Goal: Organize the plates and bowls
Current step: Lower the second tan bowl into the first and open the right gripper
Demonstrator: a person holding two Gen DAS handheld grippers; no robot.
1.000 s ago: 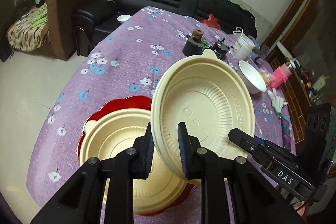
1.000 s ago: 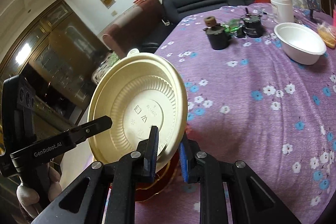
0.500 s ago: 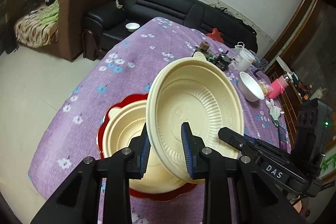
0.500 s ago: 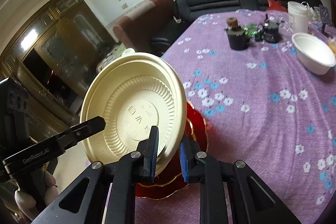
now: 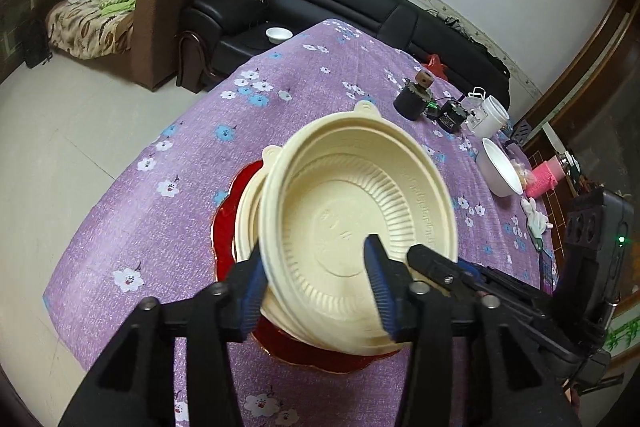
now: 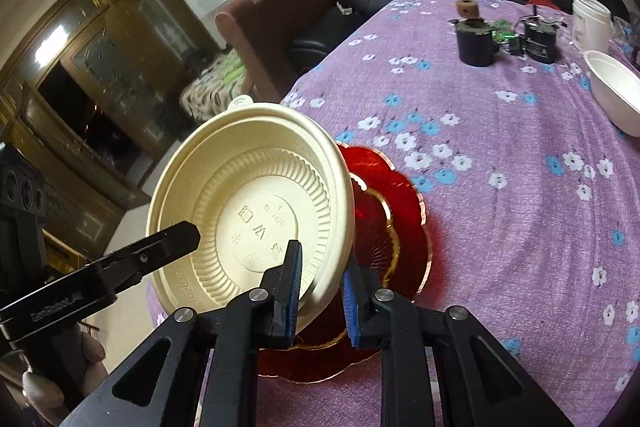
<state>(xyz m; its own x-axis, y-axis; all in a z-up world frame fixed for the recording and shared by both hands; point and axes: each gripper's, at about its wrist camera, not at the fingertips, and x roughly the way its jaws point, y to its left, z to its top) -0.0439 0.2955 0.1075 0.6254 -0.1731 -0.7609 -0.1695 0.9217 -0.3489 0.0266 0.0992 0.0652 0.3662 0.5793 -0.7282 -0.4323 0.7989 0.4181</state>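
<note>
Cream bowl (image 6: 256,203) rim sits between right fingers (image 6: 290,277), left fingers (image 5: 376,279) spread.

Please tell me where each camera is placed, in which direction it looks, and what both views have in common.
Left wrist: on the left gripper, looking along its open fingers over the bowl and table toward the sofa; the right gripper shows at right.
Right wrist: on the right gripper, shut on the bowl's rim, looking across the table toward a cabinet; the left gripper and the hand holding it show at left.
Shared: bowl, red plate, white bowl, sofa.
</note>
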